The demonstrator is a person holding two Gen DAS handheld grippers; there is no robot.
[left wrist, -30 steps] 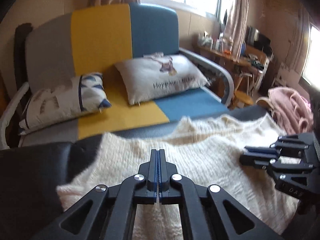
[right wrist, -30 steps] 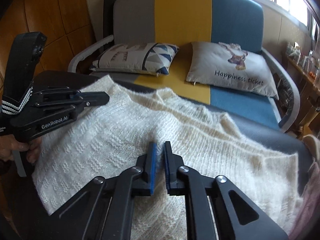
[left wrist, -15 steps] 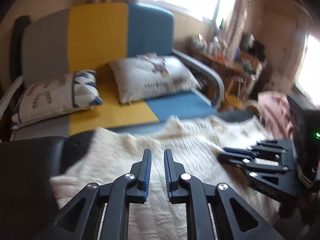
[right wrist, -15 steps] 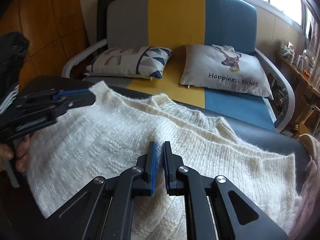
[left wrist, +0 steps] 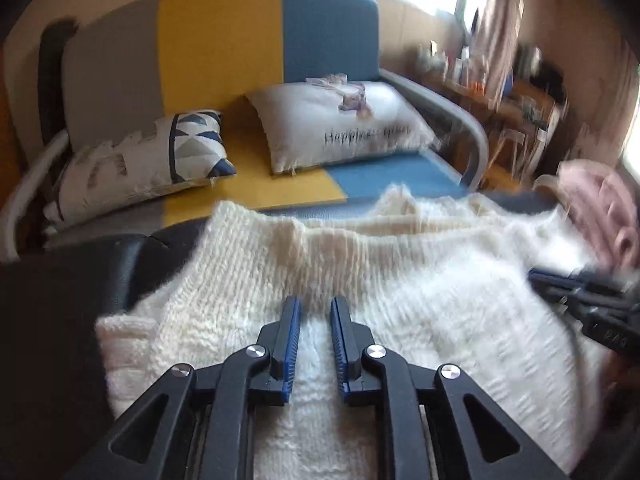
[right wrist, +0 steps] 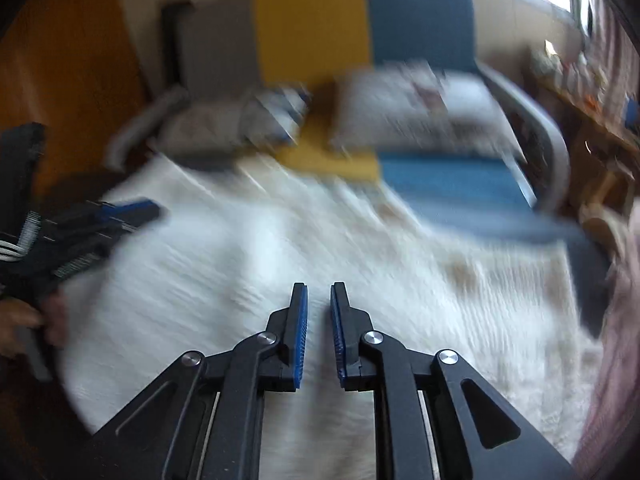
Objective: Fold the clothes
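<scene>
With both my left claw and right claw just parting, empty, over the white knit sweater, its loose yarn could snag.

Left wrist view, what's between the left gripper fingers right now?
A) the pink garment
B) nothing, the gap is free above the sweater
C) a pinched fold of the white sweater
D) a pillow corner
B: the left gripper shows a clear gap between its blue pads, which press on nothing, with the white knit sweater lying flat beneath.
</scene>
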